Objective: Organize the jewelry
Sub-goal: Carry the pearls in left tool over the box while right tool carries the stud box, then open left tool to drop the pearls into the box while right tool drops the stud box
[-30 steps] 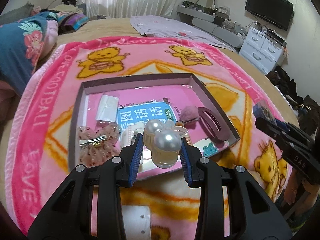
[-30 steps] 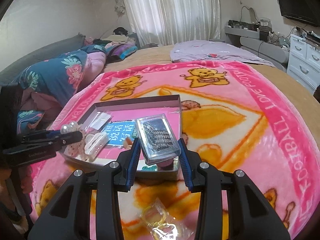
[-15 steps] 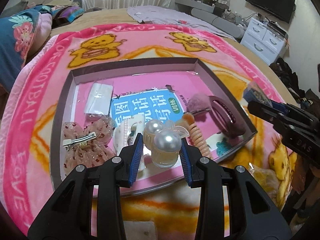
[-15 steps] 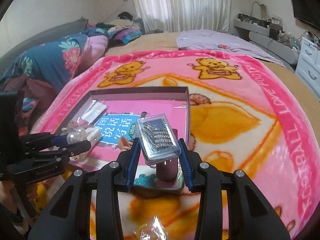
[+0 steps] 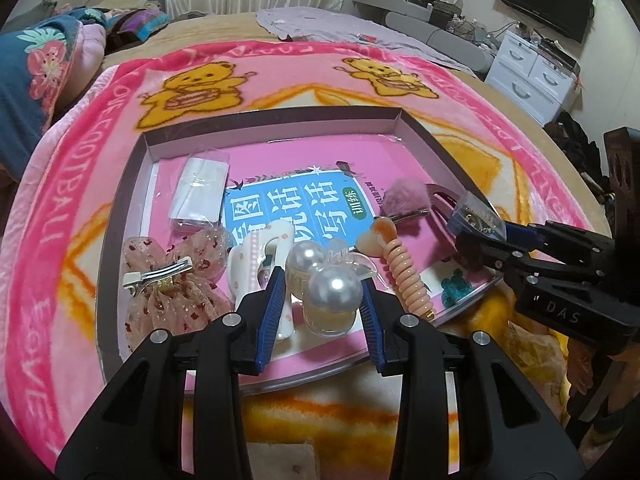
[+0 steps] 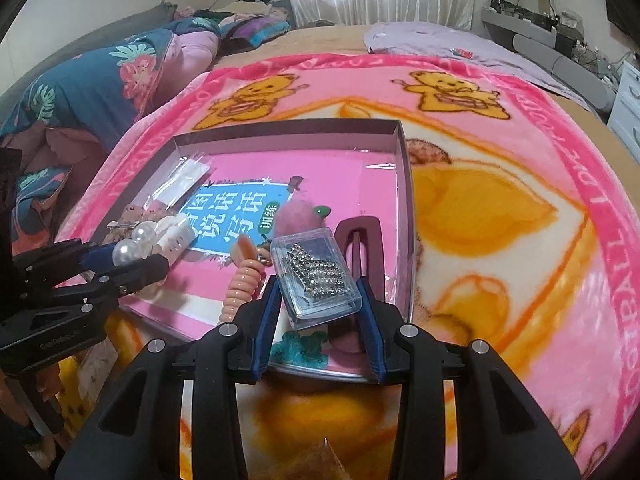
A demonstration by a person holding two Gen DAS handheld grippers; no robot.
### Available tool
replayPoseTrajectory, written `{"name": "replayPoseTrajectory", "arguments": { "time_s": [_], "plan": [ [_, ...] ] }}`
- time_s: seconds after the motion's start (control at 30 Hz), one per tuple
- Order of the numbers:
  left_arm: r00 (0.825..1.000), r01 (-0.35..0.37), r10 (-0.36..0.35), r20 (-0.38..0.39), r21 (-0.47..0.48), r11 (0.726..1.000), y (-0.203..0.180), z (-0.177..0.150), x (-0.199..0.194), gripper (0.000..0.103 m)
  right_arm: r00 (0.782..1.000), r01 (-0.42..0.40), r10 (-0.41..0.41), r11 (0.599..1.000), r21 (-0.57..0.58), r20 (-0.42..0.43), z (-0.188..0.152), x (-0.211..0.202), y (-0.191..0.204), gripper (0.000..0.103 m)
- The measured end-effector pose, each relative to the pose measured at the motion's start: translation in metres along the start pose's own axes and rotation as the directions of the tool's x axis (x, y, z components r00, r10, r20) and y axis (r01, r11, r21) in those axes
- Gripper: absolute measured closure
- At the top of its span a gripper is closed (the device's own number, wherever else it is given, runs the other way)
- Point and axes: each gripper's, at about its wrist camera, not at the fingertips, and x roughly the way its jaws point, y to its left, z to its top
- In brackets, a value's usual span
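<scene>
Fuzzy pink bear blanket (image 5: 80,208) under a shallow cardboard tray (image 5: 280,120). Your left gripper (image 5: 322,292) clamps a glossy pearl-topped clear clip (image 5: 330,296) over the tray's near edge. Your right gripper (image 6: 318,300) grips a clear rectangular box of rhinestones (image 6: 316,276) above the tray's near right corner, over a maroon oval clip (image 6: 360,248).

A pink bear-print blanket (image 5: 200,80) covers the bed (image 5: 240,20), bearing a shallow tray (image 5: 272,120).

In the tray (image 5: 132,200): bow clip (image 5: 168,280) left, coil tie (image 5: 404,272) right (booklet (image 5: 296,208) beneath).
</scene>
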Motion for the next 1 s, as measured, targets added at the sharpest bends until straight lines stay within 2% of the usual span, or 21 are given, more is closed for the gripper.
{"name": "replayPoseTrajectory", "arguments": {
  "time_s": [0.2, 0.4, 0.6, 0.67, 1.0],
  "plan": [
    [1.000, 0.000, 0.000, 0.004, 0.000, 1.000, -0.002, 0.000, -0.001, 0.073, 1.000, -0.014, 0.013, 1.000, 0.018, 0.025, -0.003, -0.010, -0.001, 0.063],
    [1.000, 0.004, -0.003, 0.027, -0.008, 1.000, -0.003, 0.001, -0.014, 0.066, 0.994, -0.001, -0.004, 0.999, 0.036, 0.114, -0.010, -0.042, -0.008, 0.049],
    [0.998, 0.004, -0.002, 0.063, -0.023, 1.000, -0.005, 0.004, -0.038, 0.051, 0.977, -0.006, -0.010, 0.997, 0.073, 0.211, -0.015, -0.078, -0.017, 0.036],
    [0.996, -0.001, 0.003, 0.085, -0.026, 1.000, -0.006, 0.004, -0.050, 0.041, 0.970, -0.006, -0.013, 0.997, 0.080, 0.242, -0.016, -0.089, -0.018, 0.031],
    [0.983, -0.023, 0.029, 0.180, -0.034, 0.999, -0.013, -0.004, -0.105, 0.024, 0.953, -0.003, -0.013, 0.999, 0.053, 0.302, -0.025, -0.125, -0.011, 0.019]
  ]
}}
